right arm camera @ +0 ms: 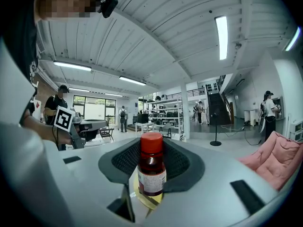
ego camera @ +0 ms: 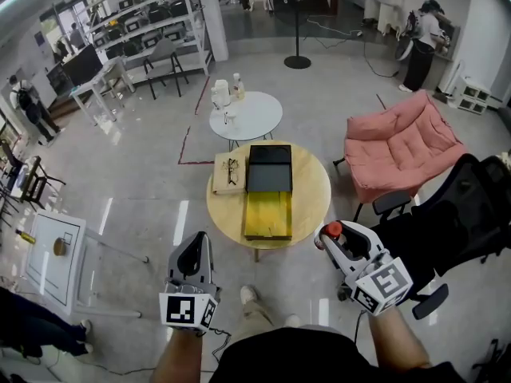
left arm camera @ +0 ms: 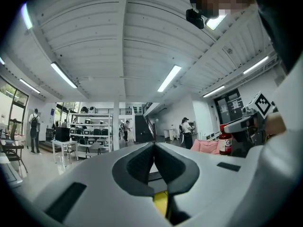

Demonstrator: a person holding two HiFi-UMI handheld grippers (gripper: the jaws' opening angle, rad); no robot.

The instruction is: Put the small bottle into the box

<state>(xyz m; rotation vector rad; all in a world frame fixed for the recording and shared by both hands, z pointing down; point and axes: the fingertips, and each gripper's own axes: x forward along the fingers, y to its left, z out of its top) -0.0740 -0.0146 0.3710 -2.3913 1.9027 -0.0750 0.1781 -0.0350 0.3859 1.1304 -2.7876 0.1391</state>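
Observation:
A small bottle (ego camera: pixel 332 230) with a red cap and reddish liquid stands upright between the jaws of my right gripper (ego camera: pixel 328 236), which is shut on it. The right gripper view shows the bottle (right arm camera: pixel 151 170) clamped between the dark pads of that gripper (right arm camera: pixel 151 151). The box (ego camera: pixel 269 168) is black and lies on the round wooden table (ego camera: pixel 313 191), its yellow-lined open part (ego camera: pixel 267 214) facing me. Both grippers hover short of the table's near edge. My left gripper (ego camera: pixel 194 244) is shut with nothing in it, and its jaws (left arm camera: pixel 154 148) meet.
A beige pad with glasses (ego camera: pixel 229 172) lies left of the box. Behind stands a small white round table (ego camera: pixel 254 118) with bottles. A pink sofa (ego camera: pixel 403 144) and a black office chair (ego camera: pixel 471 206) are at the right, a white stand (ego camera: pixel 54 250) at the left.

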